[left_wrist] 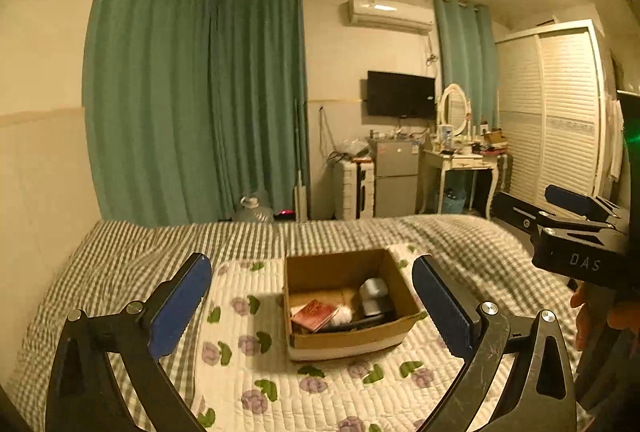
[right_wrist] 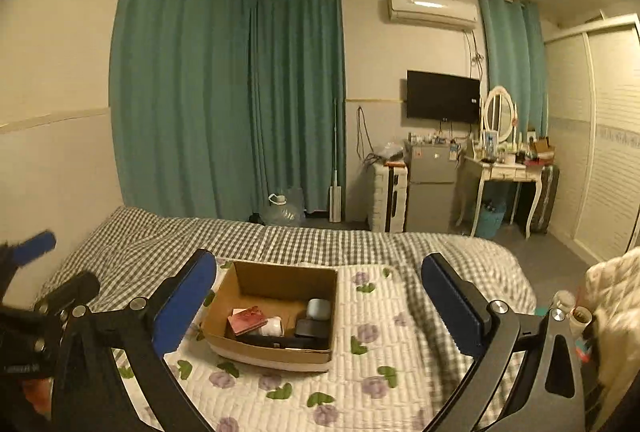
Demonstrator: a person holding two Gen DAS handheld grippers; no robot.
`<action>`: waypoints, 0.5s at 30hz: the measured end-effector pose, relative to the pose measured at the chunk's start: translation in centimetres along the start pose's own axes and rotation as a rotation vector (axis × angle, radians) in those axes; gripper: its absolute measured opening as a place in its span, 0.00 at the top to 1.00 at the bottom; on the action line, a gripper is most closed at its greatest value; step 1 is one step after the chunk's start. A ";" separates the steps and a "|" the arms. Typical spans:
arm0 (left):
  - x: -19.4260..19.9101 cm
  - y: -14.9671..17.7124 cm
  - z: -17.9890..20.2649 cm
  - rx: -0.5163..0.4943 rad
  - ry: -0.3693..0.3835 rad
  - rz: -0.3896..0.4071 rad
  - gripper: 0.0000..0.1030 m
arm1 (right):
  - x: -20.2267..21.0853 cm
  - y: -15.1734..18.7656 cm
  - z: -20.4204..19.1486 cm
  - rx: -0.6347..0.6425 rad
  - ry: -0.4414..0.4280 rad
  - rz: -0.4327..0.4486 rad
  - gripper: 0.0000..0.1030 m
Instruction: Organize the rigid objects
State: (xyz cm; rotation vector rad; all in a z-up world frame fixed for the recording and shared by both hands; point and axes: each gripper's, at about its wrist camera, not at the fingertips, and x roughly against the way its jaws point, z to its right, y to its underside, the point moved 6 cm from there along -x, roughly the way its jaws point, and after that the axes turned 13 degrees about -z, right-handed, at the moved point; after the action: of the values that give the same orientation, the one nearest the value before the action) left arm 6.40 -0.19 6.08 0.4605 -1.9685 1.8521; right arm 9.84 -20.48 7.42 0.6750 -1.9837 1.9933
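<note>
An open cardboard box [left_wrist: 304, 342] stands on a floral quilted mat on the bed; it also shows in the right wrist view [right_wrist: 224, 300]. Inside lie a red booklet [left_wrist: 314, 314] [right_wrist: 247, 320], a white round object [left_wrist: 342, 316] [right_wrist: 272, 326], a pale blue-grey case [left_wrist: 374, 290] [right_wrist: 319, 309] and a black flat item [right_wrist: 310, 330]. My left gripper [left_wrist: 312, 296] is open and empty, held above the mat with the box between its fingers in view. My right gripper [right_wrist: 318, 296] is open and empty, likewise facing the box. The right gripper also shows at the right edge of the left wrist view [left_wrist: 576, 228].
The floral mat [left_wrist: 320, 392] lies on a checked bedspread [left_wrist: 160, 244]. Beyond the bed stand green curtains [left_wrist: 200, 104], a small fridge [left_wrist: 394, 176], a dressing table [left_wrist: 460, 164] and a white wardrobe [left_wrist: 560, 112]. A bottle and small items [right_wrist: 576, 316] lie at the bed's right.
</note>
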 end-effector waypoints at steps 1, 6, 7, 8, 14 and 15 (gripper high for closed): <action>-0.6 0.6 -0.2 0.003 -0.001 -0.010 0.00 | -0.8 0.6 -0.1 0.005 0.004 -0.001 0.00; -4.9 4.6 -0.9 0.031 -0.025 -0.078 0.00 | -5.1 5.1 0.1 0.030 0.042 -0.041 0.00; -5.5 5.1 -1.0 0.033 -0.038 -0.075 0.00 | -6.0 6.1 0.3 0.027 0.049 -0.058 0.00; -6.2 5.8 -1.0 0.028 -0.057 -0.069 0.00 | -6.8 7.0 0.5 0.018 0.052 -0.076 0.00; -8.0 7.6 -1.3 0.048 -0.059 -0.097 0.00 | -10.4 10.8 1.9 -0.033 0.030 -0.153 0.00; -8.0 7.8 -1.4 0.056 -0.056 -0.098 0.00 | -10.7 11.1 2.0 -0.037 0.026 -0.156 0.00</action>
State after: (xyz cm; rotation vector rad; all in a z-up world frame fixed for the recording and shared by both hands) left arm 9.58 1.46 -4.58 0.6200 -1.8982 1.8555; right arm 13.97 -21.41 -7.53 0.7662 -1.8861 1.8614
